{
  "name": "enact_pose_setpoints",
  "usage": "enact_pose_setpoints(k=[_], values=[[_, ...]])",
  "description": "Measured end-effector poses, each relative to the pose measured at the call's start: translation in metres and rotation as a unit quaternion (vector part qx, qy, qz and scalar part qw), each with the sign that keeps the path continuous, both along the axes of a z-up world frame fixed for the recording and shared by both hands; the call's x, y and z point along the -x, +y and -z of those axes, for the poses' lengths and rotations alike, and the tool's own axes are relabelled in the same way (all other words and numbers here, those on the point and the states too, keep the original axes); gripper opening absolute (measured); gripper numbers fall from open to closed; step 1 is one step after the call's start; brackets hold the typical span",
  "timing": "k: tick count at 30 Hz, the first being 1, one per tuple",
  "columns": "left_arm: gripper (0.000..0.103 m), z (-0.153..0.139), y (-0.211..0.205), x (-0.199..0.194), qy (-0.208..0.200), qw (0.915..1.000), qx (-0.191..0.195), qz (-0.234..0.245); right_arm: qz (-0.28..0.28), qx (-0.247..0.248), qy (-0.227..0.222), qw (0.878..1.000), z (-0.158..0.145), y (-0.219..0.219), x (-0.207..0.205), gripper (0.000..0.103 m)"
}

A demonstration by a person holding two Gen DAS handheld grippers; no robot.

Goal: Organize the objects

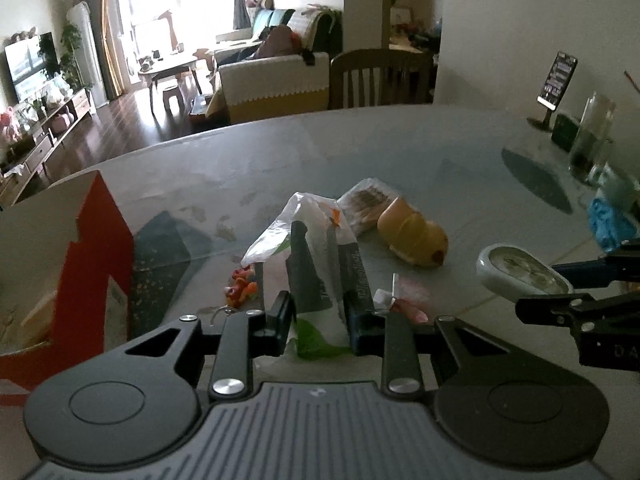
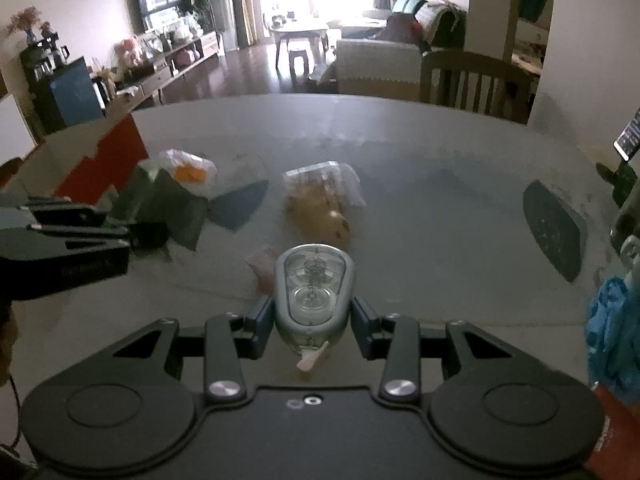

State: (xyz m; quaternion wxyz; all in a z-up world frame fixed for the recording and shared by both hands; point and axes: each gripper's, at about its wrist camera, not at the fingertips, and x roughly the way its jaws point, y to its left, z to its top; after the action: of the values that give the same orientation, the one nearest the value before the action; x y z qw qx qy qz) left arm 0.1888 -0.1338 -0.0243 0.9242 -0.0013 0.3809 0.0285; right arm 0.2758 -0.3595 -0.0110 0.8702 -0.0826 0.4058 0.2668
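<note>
My left gripper [image 1: 318, 276] is shut on a white plastic snack bag [image 1: 312, 248] with dark and green print, held above the grey table [image 1: 360, 152]. The same bag [image 2: 168, 200] shows at the left of the right wrist view, in the left gripper [image 2: 148, 232]. My right gripper [image 2: 312, 312] is shut on a grey oval device with a clear lid [image 2: 314, 284]; this device [image 1: 520, 272] sits at the right of the left wrist view. A yellow bread roll [image 1: 414, 236] and a wrapped pastry [image 1: 366, 204] lie beyond the bag.
A red and white cardboard box [image 1: 80, 264] stands at the left. Small orange sweets [image 1: 240, 284] and a pink wrapper [image 1: 404, 300] lie near the front. A phone on a stand [image 1: 556, 80], a glass bottle [image 1: 592, 136] and blue cloth [image 1: 608, 220] sit at the right. A chair [image 1: 380, 76] stands behind.
</note>
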Motion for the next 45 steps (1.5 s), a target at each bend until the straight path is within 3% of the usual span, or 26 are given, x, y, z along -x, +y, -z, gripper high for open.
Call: enact_pose_setpoints(k=[11,19,31,32,34,35,40,43,45], values=[[0.026,-0.049,0.026,0.042,-0.033,0.9982,0.049,-0.007,-0.039,-0.025,-0.05,0.998,-0.057,0.034,0.032,0.041],[0.027,-0.074,0.065,0.072,-0.054,0.997,0.047,-0.031,-0.071,-0.038,-0.083,0.993,-0.082,0.082,0.046,0.041],[0.027,-0.09,0.145,0.103,-0.065,0.9942,0.046,-0.072,-0.127,-0.053,-0.094,0.986,-0.098,0.174,0.061,0.04],[0.027,-0.091,0.151,0.105,-0.065,0.9941,0.046,-0.074,-0.13,-0.052,-0.093,0.986,-0.097,0.182,0.062,0.039],[0.027,-0.09,0.165,0.108,-0.065,0.9938,0.045,-0.079,-0.14,-0.054,-0.09,0.985,-0.096,0.198,0.063,0.008],[0.027,-0.09,0.173,0.11,-0.064,0.9937,0.045,-0.081,-0.141,-0.051,-0.087,0.985,-0.095,0.207,0.062,0.002],[0.027,-0.08,0.207,0.111,-0.053,0.9932,0.04,-0.095,-0.145,-0.024,-0.117,0.982,-0.081,0.244,0.058,0.001],[0.027,-0.075,0.232,0.114,-0.047,0.9926,0.03,-0.108,-0.122,-0.027,-0.082,0.989,-0.072,0.247,0.044,0.001],[0.027,-0.072,0.251,0.115,-0.042,0.9919,0.027,-0.117,-0.107,-0.018,-0.082,0.991,-0.07,0.248,0.038,0.004]])
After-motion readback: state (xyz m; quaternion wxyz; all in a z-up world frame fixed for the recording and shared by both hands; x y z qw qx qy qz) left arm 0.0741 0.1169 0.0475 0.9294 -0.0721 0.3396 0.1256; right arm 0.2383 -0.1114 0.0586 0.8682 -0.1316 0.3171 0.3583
